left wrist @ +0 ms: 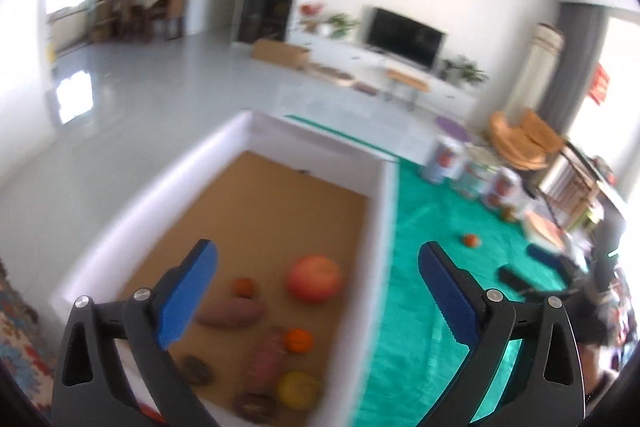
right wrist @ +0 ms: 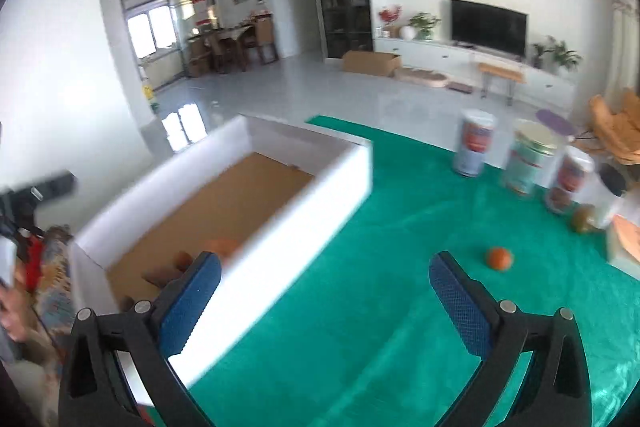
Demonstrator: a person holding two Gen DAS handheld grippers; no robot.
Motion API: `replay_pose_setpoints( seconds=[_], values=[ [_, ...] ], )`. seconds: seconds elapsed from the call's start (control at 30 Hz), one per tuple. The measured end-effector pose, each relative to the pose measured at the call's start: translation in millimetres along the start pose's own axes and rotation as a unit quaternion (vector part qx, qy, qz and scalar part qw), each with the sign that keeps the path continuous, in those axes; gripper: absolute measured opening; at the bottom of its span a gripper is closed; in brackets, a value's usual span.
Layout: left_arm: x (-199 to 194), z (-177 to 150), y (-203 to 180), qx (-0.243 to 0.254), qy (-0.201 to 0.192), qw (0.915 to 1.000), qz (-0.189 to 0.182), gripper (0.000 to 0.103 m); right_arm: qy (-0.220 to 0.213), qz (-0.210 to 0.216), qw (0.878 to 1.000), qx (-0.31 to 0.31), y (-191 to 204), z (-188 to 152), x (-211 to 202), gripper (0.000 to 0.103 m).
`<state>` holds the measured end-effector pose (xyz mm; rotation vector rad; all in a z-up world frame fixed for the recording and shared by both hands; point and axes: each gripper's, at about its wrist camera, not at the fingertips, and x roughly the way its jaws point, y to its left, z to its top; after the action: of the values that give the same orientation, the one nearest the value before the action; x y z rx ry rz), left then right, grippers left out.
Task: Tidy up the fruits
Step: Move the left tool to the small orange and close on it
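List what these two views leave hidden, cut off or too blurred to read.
- Labels on the cans: both views, motion blur.
- Dark lumps low in the white box: left wrist view, blurred, kind unclear.
- Box contents: right wrist view, mostly behind its near wall.
- Brownish fruit by the cans: blurred, type unclear.

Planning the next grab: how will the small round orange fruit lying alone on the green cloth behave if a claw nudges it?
The small round orange fruit will probably roll, being ball-shaped and unsupported. The fuzzy green cloth may slow it. It looks small and likely light.
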<state>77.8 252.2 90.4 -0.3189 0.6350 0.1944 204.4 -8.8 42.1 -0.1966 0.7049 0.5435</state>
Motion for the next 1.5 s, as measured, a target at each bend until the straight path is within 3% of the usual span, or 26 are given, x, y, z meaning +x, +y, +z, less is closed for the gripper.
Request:
replay_pose_setpoints(
  seconds=[0.1, 0.2, 0.33, 0.53, 0.67, 0.87, 1.03, 1.1, 1.2, 1.27, 1.3, 1.33, 1.5],
  values=[
    [18.7, -29.2, -58.9, 0.039, 0.050, 0.9956, -0.070, 0.101, 0.058, -0.075, 0.995, 0.042, -77.3, -81.3, 3.5, 0.103],
    [65.3, -73.1, -122.4, 0.082, 0.148, 0.9761, -0.136, 0.101, 0.092, -0.123, 0.982, 0.110, -138.6, -144.5, -5.9, 0.103],
    [124.2, -113.9, -179.6, 0.122, 0.189, 0.9618, -0.156, 0.100, 0.082, -0.160, 0.969, 0.168, -178.2, -179.5, -36.0, 0.103],
    [200.0, -128.5, -224.6, 0.178, 0.190, 0.9583, -0.117, 0.100, 0.076, -0.173, 0.966, 0.175, -173.1, -189.4, -42.9, 0.103],
    [238.9, -108.2, -232.6, 0.182, 0.188, 0.9578, -0.120, 0.100, 0.091, -0.159, 0.969, 0.166, -165.3, -192.2, -26.5, 0.103],
    [318.2, -60.8, -275.6, 0.210, 0.149, 0.9612, -0.099, 0.100, 0.108, -0.155, 0.968, 0.162, -165.2, -193.9, -16.7, 0.103],
    [360.3, -50.2, -299.3, 0.239, 0.127, 0.9589, -0.085, 0.097, 0.107, -0.153, 0.969, 0.163, -165.3, -195.2, -17.2, 0.103],
    [372.6, -51.9, -306.8, 0.250, 0.127, 0.9562, -0.082, 0.081, 0.107, -0.152, 0.969, 0.163, -165.4, -195.2, -17.3, 0.103],
    [384.4, -53.5, -306.0, 0.243, 0.145, 0.9555, -0.082, 0.072, 0.107, -0.151, 0.969, 0.162, -165.4, -194.4, -17.3, 0.103],
    [383.6, -55.3, -302.8, 0.238, 0.135, 0.9584, -0.080, 0.064, 0.106, -0.151, 0.969, 0.163, -165.6, -194.5, -17.5, 0.103],
    [381.9, -55.5, -301.5, 0.238, 0.129, 0.9594, -0.079, 0.042, 0.106, -0.151, 0.969, 0.163, -165.7, -194.5, -17.5, 0.103],
    [379.8, -54.8, -299.8, 0.235, 0.128, 0.9601, -0.084, 0.031, 0.106, -0.151, 0.969, 0.163, -165.7, -194.3, -17.5, 0.103],
    [348.5, -56.6, -279.0, 0.215, 0.125, 0.9647, -0.088, 0.032, 0.105, -0.150, 0.969, 0.164, -165.9, -193.6, -18.0, 0.103]
  ],
)
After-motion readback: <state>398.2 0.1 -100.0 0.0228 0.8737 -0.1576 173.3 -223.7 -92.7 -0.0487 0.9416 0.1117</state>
